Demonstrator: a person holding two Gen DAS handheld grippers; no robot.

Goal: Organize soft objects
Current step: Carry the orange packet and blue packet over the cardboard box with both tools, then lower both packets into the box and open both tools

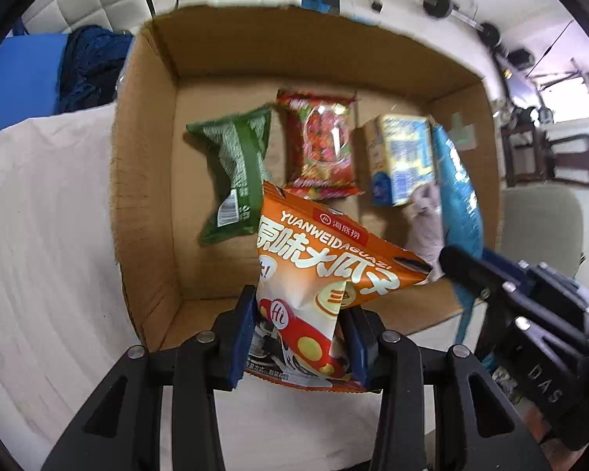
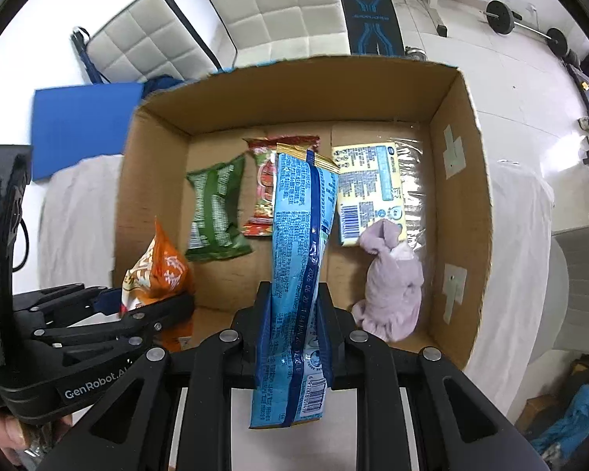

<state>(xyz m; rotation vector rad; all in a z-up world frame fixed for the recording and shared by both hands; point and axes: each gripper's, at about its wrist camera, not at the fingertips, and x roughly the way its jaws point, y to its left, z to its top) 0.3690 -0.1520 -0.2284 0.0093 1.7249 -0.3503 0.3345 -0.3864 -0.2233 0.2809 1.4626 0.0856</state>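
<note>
My left gripper (image 1: 300, 333) is shut on an orange seed packet (image 1: 326, 259) and holds it over the near edge of an open cardboard box (image 1: 145, 180). My right gripper (image 2: 294, 314) is shut on a long blue packet (image 2: 298, 259), upright over the box's (image 2: 459, 204) near edge. On the box floor lie a green packet (image 1: 235, 172), a red packet (image 1: 322, 145), a yellow pack (image 1: 404, 157) and a lilac soft toy (image 2: 392, 286). The right gripper (image 1: 491, 278) shows in the left wrist view, and the left gripper (image 2: 149, 314) in the right wrist view.
The box stands on a white cloth (image 1: 47, 255). A blue mat (image 2: 86, 125) and dark blue fabric (image 1: 90, 66) lie to the left. White padded panels (image 2: 271, 8), a chair (image 1: 542, 219) and gym weights (image 2: 502, 15) stand around.
</note>
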